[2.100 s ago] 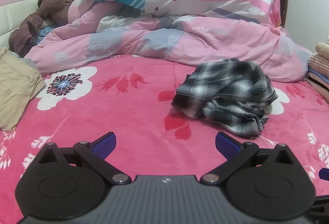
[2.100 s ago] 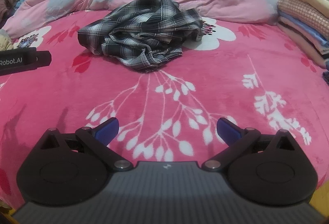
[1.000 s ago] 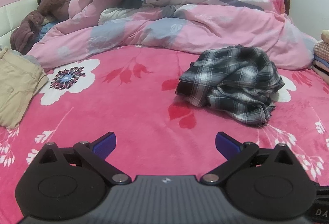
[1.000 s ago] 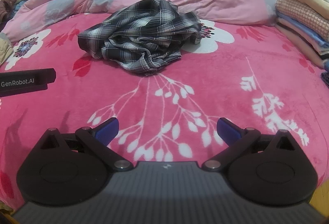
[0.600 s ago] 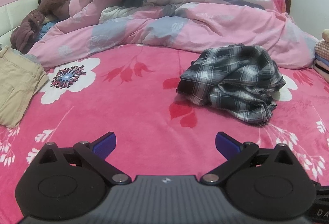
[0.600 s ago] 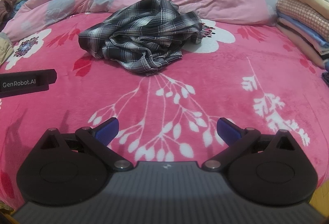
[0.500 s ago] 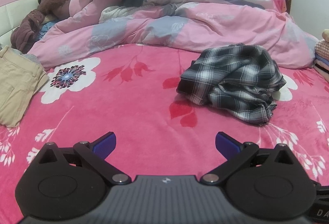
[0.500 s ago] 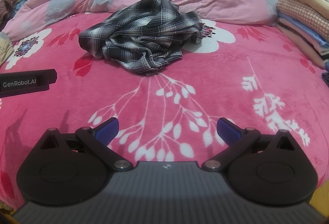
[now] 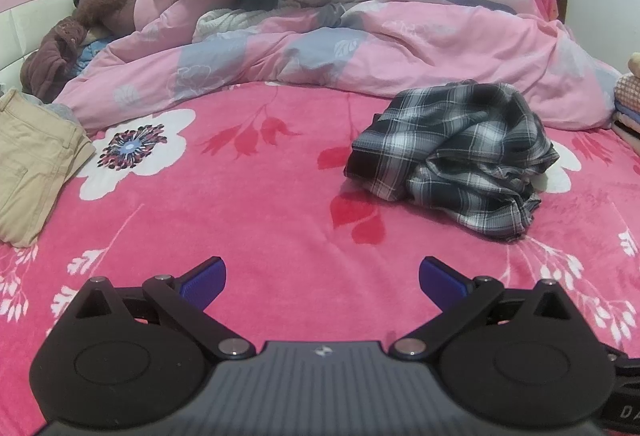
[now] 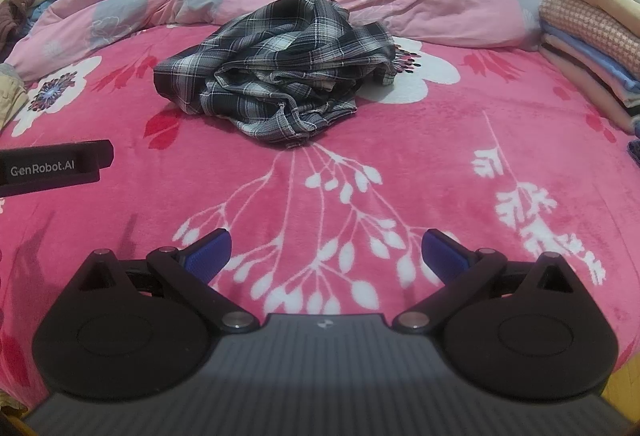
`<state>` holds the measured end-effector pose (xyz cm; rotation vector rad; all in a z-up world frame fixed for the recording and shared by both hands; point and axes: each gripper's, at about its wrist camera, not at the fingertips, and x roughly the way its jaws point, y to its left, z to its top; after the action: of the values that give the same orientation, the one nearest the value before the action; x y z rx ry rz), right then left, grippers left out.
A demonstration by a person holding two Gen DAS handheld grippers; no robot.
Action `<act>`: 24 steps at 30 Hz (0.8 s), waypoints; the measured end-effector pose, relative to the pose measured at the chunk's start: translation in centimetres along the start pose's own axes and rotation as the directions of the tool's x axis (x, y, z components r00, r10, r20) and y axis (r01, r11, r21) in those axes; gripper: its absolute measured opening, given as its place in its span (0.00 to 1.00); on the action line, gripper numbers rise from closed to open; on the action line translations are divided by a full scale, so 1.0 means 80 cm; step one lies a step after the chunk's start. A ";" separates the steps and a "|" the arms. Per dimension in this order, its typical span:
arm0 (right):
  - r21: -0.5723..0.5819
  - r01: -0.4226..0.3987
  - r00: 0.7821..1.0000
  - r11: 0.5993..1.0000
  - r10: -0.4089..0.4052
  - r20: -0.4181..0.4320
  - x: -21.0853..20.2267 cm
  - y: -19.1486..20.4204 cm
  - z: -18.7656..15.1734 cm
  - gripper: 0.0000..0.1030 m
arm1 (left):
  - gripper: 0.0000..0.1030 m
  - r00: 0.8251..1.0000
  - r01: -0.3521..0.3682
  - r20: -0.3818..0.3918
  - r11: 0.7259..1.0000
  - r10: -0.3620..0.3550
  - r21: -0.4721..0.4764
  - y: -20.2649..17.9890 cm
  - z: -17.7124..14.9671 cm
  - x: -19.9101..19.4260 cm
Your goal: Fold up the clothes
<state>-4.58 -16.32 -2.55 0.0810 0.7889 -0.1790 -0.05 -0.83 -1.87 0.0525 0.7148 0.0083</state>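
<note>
I have both tools spread wide and holding nothing: my left gripper (image 9: 322, 276) and right gripper (image 10: 326, 250) hover low over the near part of the pink floral blanket (image 10: 440, 140). The plaid shirt (image 10: 276, 72) lies crumpled mid-bed, far of both. I judge it needs spreading flat, so I'd look for a hem or collar, though the bunching hides them. The left tool's side reads "GenRobot.AI" (image 10: 42, 169).

Left claw (image 9: 322, 278): matte black linkage arms, two round black discs, silver pivot screws, blue fingertip pads (image 9: 204, 281), grey ribbed housing with small white logo. Right claw (image 10: 327, 254): same build, blue pads (image 10: 211, 253), ribbed grey body. Black bar on left claw's side, seen from right camera, reads "GenRobot.AI" in white.
</note>
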 end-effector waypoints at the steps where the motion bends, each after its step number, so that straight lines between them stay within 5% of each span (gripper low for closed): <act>1: 0.001 0.000 1.000 1.000 0.000 -0.001 0.001 -0.001 0.000 0.99 | 1.00 1.000 0.000 0.000 1.000 0.000 0.000 0.000 0.000 0.000; 13: 0.007 -0.002 1.000 1.000 0.002 -0.005 0.012 -0.002 0.005 0.99 | 1.00 0.999 0.025 0.042 1.000 -0.025 -0.001 0.000 0.006 0.010; 24: 0.039 -0.022 0.997 0.999 0.019 0.075 0.021 -0.027 0.020 0.99 | 1.00 0.974 0.206 0.114 0.975 -0.196 -0.086 0.009 0.020 0.032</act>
<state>-2.71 -18.85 -2.63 0.1192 0.7095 -0.1773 2.95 -0.13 -2.34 -0.1128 0.6115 -0.1529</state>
